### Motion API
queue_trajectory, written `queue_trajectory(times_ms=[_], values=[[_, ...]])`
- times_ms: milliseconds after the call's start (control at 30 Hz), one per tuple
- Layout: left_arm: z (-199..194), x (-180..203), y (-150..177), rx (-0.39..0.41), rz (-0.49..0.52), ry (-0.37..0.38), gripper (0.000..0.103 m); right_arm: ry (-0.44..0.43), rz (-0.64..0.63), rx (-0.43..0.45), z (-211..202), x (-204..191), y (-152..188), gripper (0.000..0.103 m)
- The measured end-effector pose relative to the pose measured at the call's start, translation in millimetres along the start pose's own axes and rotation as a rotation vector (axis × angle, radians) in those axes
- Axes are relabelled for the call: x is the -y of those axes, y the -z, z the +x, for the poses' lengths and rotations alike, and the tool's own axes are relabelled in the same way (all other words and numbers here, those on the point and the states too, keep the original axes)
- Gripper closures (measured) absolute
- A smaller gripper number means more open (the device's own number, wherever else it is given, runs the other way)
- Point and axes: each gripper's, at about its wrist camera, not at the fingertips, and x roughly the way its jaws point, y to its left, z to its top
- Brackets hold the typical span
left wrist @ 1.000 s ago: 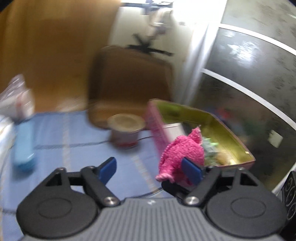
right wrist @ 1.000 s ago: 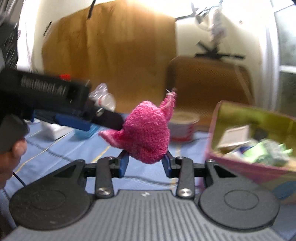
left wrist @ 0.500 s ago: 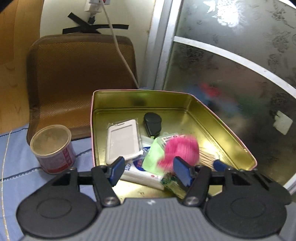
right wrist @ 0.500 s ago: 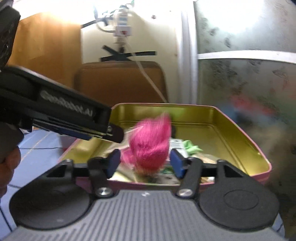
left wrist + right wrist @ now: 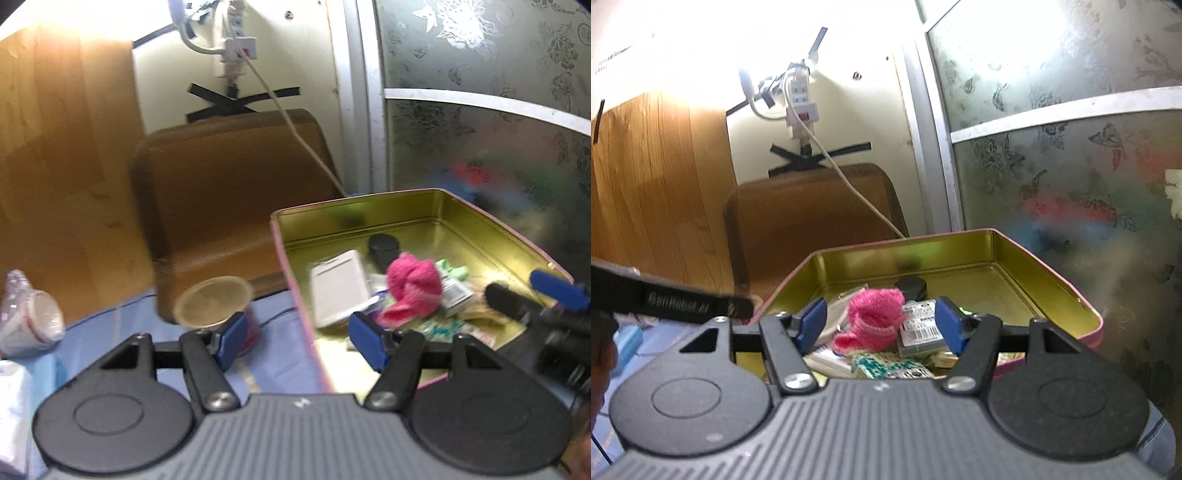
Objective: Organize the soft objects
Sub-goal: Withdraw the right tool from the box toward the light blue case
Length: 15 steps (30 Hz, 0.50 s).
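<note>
A pink fuzzy sock [image 5: 413, 288] lies crumpled inside the open gold tin box [image 5: 436, 206], on top of small packets. It also shows in the right wrist view [image 5: 875, 321] in the tin [image 5: 1027, 273]. My left gripper [image 5: 299, 343] is open and empty, hovering over the tin's left wall. My right gripper [image 5: 879, 325] is open and empty just above the sock, jaws either side of it without touching. The right gripper also shows at the right of the left wrist view [image 5: 532, 295].
A round paper tub [image 5: 218, 306] stands on the blue cloth [image 5: 280, 354] left of the tin. A brown chair [image 5: 229, 184] stands behind. A plastic-wrapped cup [image 5: 29, 317] lies far left. A white card [image 5: 340, 291], a black object [image 5: 384, 247] and packets lie in the tin.
The right gripper carried the pink sock over the tin, opened and let it go; the sock now lies in the tin. The left gripper has drawn back to the left.
</note>
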Motion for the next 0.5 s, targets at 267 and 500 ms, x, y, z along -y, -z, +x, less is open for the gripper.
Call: queue_trajectory(times_ms=[267, 500], values=[[-19, -38, 24, 0.003, -0.022, -0.075, 0.04, -0.048, 0.048, -0.015, -7, -22, -4, 0.036], [-31, -81, 49, -0.003, -0.08, -0.138, 0.037, -0.097, -0.014, -0.022, -6, -61, -3, 0.036]])
